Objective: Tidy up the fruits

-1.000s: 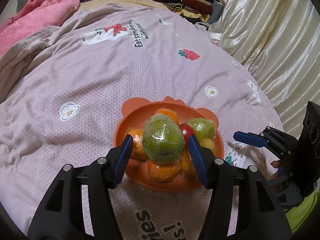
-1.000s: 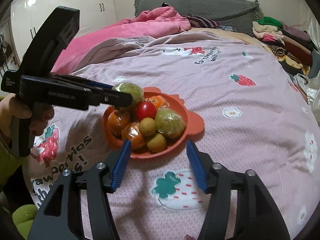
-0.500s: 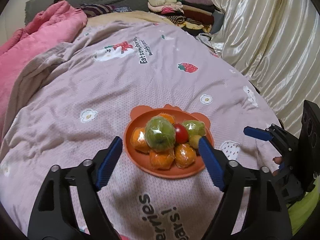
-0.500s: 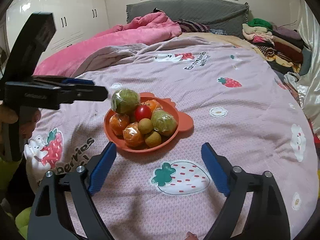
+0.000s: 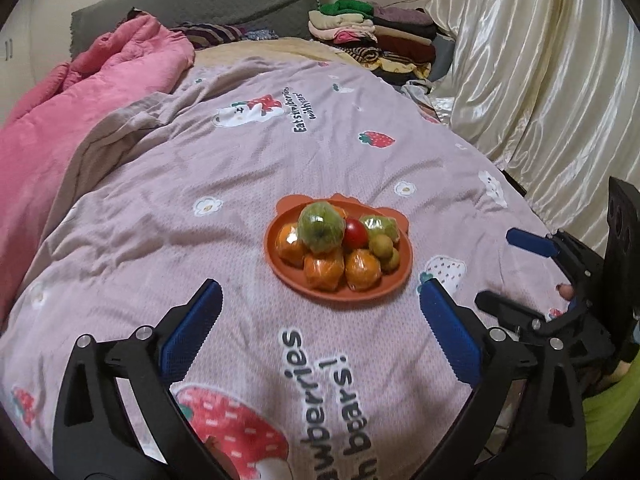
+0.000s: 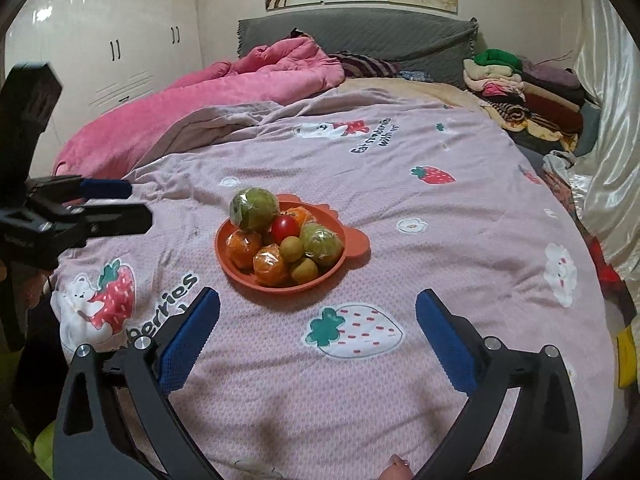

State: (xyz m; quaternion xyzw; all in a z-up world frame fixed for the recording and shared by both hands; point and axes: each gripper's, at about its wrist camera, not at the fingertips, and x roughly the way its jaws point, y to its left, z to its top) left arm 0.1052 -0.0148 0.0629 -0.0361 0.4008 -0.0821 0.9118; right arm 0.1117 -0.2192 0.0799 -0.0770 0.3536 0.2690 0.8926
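My left gripper (image 5: pixel 320 308) is opening, jaws nearly full wide, nothing between the pads, only bedspread (image 5: pixel 200 168) under them. My right gripper (image 6: pixel 318 312) likewise opening wide, empty.

Orange plate (image 5: pixel 280 268) of fruit sits on the pink strawberry-print bedspread, near the middle of the bed. From my left gripper it's at 12 o'clock, ahead of the fingertips and clear of them, not touching. From my right gripper the plate (image 6: pixel 224 264) is at about 11 o'clock, also ahead and apart.

The plate is a bit oval with two small ears on the rim; in the left view the ears are at the far edge, 12 to 1 o'clock, long axis running about 10 to 4. In the right view one ear sticks out toward 3 o'clock.

On it: big wrapped green apple (image 5: pixel 320 228) on top of the pile at the far-left side, red tomato (image 5: pixel 355 233) just beside it at 3 o'clock, second wrapped green fruit (image 5: pixel 382 226) further right, two small yellow-green fruits (image 5: pixel 381 245) below that, wrapped oranges (image 5: pixel 362 274) along the near edge. The apple's stem dimple faces my left camera.
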